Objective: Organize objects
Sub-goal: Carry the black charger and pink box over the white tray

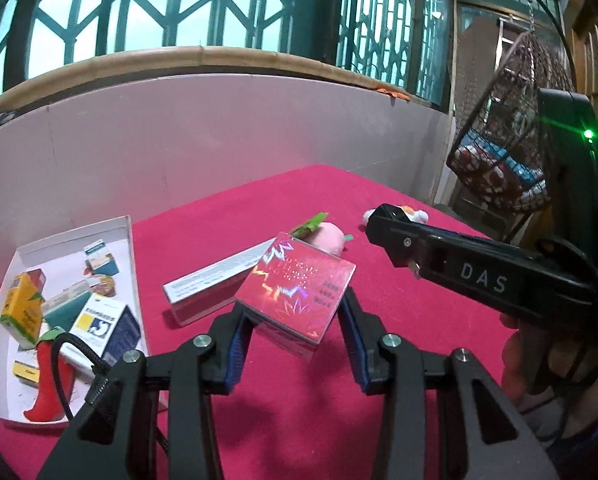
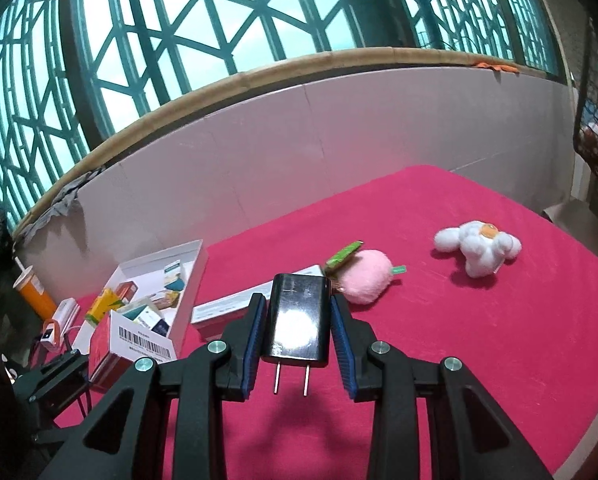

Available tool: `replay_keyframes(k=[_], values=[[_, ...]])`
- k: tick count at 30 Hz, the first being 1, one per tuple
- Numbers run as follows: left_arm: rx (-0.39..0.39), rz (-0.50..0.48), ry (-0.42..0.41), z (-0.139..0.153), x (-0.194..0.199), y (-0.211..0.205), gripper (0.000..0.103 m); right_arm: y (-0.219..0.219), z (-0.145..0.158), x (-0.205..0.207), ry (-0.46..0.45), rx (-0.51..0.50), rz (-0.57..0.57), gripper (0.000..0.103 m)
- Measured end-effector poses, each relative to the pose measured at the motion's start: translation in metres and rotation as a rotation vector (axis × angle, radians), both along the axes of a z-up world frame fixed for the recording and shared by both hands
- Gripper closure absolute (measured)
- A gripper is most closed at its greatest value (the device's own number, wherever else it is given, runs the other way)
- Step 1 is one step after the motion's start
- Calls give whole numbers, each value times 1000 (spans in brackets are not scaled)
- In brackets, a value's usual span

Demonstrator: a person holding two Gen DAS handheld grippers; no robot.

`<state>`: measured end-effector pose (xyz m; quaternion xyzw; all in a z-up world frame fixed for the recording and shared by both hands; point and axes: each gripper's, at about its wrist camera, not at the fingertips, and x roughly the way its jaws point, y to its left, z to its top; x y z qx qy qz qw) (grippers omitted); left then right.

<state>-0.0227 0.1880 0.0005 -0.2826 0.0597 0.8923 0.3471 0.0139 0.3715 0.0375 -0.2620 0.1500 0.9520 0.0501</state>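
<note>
Your left claw (image 1: 295,320) was clamped on a pink holographic box (image 1: 297,286), its blue pads (image 1: 239,344) pressed on opposite sides. The box hung tilted, clear of the red-covered desk (image 1: 379,340).

Your right claw (image 2: 297,330) was clamped on a black plug adapter (image 2: 297,320). The adapter stood upright between the blue pads (image 2: 341,344), two metal prongs pointing down, clear of the desk surface.

In the left wrist view, the right claw unit appeared at the right edge, held in your hand (image 1: 539,360).

Items on the desk:
- A long white carton (image 1: 215,280) lay flat just behind the held box.
- A pink plush (image 2: 365,276) with a green tag (image 2: 343,256) lay beside the carton's far end.
- A white plush toy (image 2: 479,246) lay well apart from it, toward the right side.
- A shallow white tray (image 1: 133,264) sat at the left. It contained several small cartons, including a yellow carton (image 1: 21,310) and a blue-and-white carton (image 1: 107,324), and a red chili-shaped item (image 1: 49,384) near its front edge.

Beyond the left edge of the desk, an orange cup (image 2: 33,290) with a straw stood by the wall.
</note>
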Motion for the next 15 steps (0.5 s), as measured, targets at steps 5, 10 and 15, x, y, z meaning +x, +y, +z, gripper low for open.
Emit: replay_keyframes(k=[5, 10, 15], values=[[20, 32, 8, 6, -1, -17, 62, -15, 6, -1, 7, 19, 21, 69], [46, 62, 19, 11, -3, -34, 62, -31, 11, -5, 6, 41, 45, 69], [64, 93, 20, 11, -4, -50, 62, -47, 13, -8, 6, 59, 73, 69]])
